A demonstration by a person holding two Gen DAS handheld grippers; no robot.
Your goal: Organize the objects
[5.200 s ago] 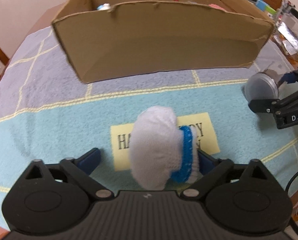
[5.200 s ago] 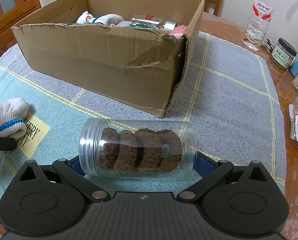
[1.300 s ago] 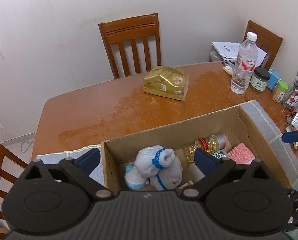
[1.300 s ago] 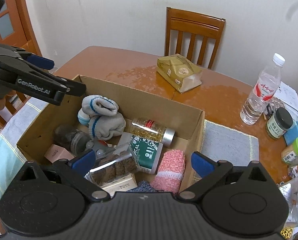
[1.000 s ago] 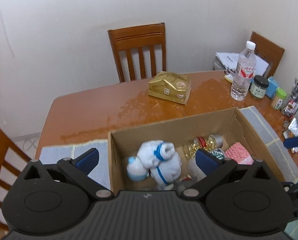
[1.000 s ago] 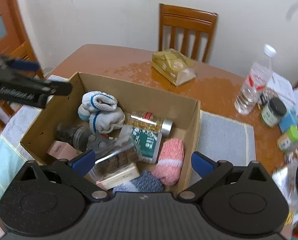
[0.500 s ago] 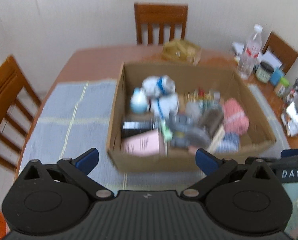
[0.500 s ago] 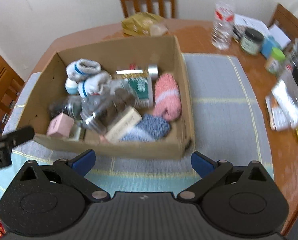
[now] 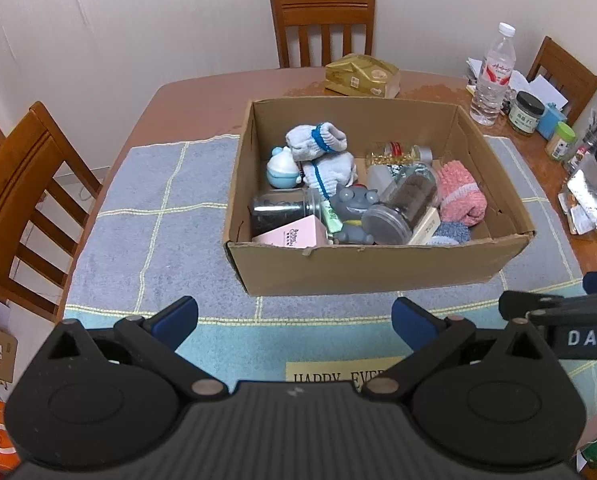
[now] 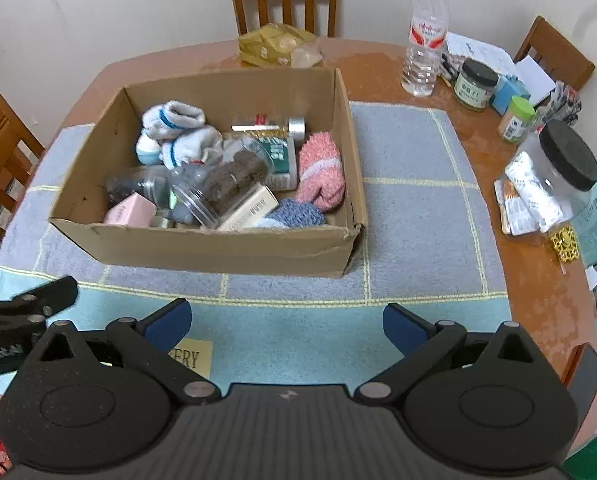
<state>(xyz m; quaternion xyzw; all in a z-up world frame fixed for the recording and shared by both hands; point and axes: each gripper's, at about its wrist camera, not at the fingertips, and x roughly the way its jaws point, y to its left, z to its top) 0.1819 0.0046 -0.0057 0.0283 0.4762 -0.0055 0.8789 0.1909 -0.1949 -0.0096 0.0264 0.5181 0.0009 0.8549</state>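
A brown cardboard box (image 9: 378,270) (image 10: 218,250) stands on the checked cloth. Inside lie the white socks with blue bands (image 9: 318,140) (image 10: 174,118), the clear cookie jar (image 9: 406,204) (image 10: 226,184), a pink sock (image 9: 460,192) (image 10: 322,172), a grey toy (image 9: 354,212), a pink carton (image 9: 294,234) and other small items. My left gripper (image 9: 294,320) is open and empty above the cloth, in front of the box. My right gripper (image 10: 286,320) is likewise open and empty, held back from the box's near wall.
A water bottle (image 10: 424,36), jars (image 10: 474,84) and a black-lidded tub (image 10: 562,172) crowd the table's right side. A gold packet (image 9: 362,76) lies behind the box. Wooden chairs (image 9: 322,24) stand around the table. A yellow label (image 9: 338,372) sits on the cloth near me.
Both grippers have let go of the sock and cookie jar, which now lie in the box, then lifted and drawn back toward the near table edge, staying open.
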